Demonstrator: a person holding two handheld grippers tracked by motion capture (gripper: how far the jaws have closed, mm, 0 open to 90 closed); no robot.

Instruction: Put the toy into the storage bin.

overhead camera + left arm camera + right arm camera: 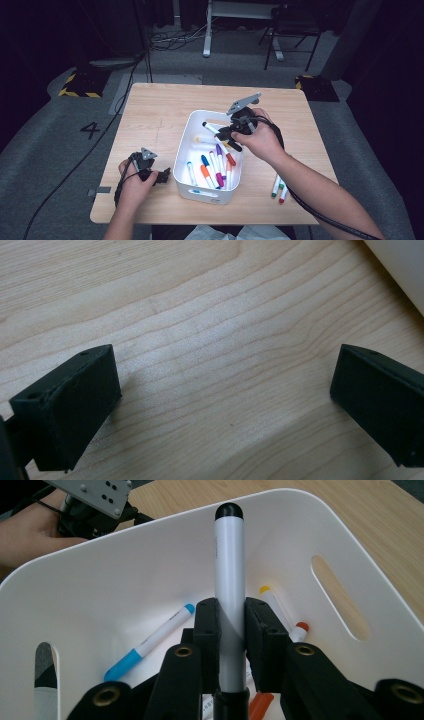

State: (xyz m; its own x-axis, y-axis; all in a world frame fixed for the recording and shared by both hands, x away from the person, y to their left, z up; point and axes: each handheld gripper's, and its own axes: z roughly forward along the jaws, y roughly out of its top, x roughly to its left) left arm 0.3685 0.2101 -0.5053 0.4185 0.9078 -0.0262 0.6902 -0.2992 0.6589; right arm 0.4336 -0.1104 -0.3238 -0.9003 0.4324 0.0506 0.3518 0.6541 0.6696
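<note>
Right gripper [231, 630] pinches a black-capped marker [229, 575] between its jaws, poised over the white bin [186, 145]; judged step: depositing. Next move calls for spreading the jaws. Left gripper [220, 400] rests spread, nothing between them.

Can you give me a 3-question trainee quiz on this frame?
1. True or false: the right gripper is clamped on a black-capped marker.
2. Where does that marker sit? A) flat on the table B) held over the white bin C) in the left gripper
3. What lies between the jaws of the left gripper?

Key: 1 true. 2 B. 3 Nothing; the jaws are wide apart over bare table.
</note>
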